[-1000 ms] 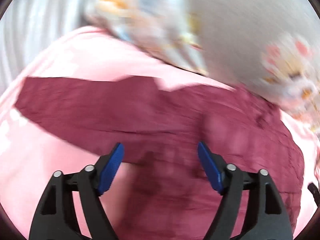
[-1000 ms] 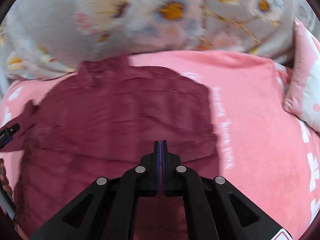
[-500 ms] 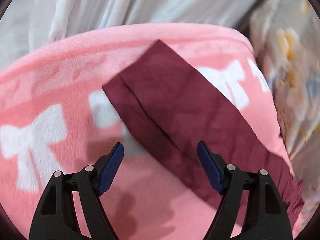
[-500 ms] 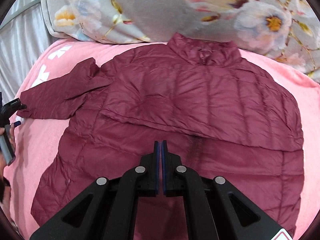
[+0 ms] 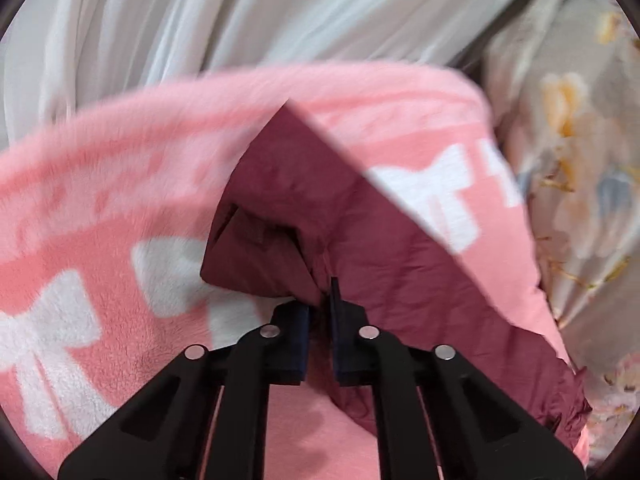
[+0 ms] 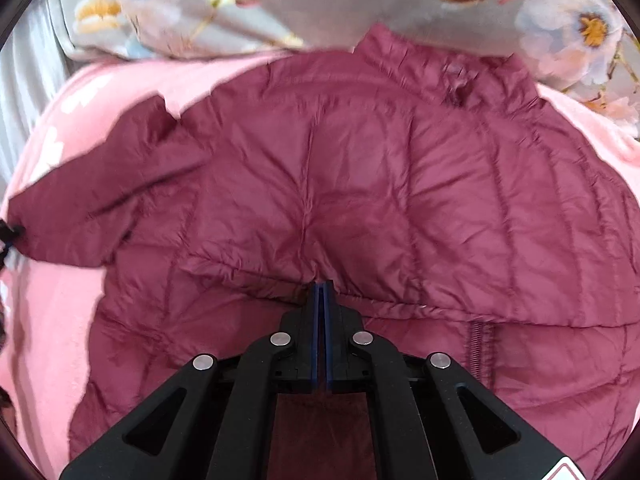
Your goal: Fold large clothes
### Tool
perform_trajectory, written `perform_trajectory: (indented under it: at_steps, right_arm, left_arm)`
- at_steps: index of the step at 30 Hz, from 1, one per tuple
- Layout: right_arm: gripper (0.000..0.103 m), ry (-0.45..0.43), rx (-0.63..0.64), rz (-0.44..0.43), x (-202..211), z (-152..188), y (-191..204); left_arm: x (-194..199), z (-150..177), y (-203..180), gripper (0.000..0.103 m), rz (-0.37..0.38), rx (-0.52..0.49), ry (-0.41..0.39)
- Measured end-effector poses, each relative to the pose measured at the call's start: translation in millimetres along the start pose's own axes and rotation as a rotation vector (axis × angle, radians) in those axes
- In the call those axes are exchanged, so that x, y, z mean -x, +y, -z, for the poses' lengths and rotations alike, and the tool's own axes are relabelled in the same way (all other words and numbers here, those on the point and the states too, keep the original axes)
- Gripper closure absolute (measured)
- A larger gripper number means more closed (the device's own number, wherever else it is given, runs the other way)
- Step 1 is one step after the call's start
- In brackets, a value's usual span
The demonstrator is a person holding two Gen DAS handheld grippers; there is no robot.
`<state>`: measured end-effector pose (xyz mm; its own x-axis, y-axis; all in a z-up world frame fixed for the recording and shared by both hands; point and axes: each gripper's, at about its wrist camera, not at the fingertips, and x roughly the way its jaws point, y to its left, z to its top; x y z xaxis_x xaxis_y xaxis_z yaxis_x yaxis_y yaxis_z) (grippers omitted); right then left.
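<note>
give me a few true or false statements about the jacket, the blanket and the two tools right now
1. The left tool is closed on the cuff end of the jacket sleeve. True.
2. The jacket is navy blue. False: it is maroon.
3. The blanket under the jacket is pink with white bows. True.
4. The right tool has its fingers spread wide apart. False: they are pressed together at a fold of the jacket.
5. The jacket collar points toward the floral bedding. True.
6. The jacket hangs from a hanger. False: it lies on the blanket.
</note>
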<state>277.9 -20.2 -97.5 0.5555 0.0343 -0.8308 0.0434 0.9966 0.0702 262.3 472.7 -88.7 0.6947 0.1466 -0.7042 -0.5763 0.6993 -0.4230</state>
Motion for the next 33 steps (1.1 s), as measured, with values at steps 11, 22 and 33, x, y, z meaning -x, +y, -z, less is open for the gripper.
perform_trajectory:
  at_steps: [11, 22, 33]
  right_arm:
    - [0.101, -0.041, -0.006, -0.013, 10.0, 6.3, -7.1]
    - [0.101, -0.185, -0.142, -0.071, 118.2, 58.7, -86.2]
    - [0.1, -0.138, -0.258, 0.029, 135.8, 114.1, -168.1]
  left_arm:
    - [148.0, 26.6, -187.3, 0.099, 0.352, -0.385, -0.19]
    - [179.9, 200.0, -387.1, 0.099, 0.648, -0.704, -0.004]
    - [98.5, 364.6, -441.9, 0.096, 0.522, -0.796, 0.202]
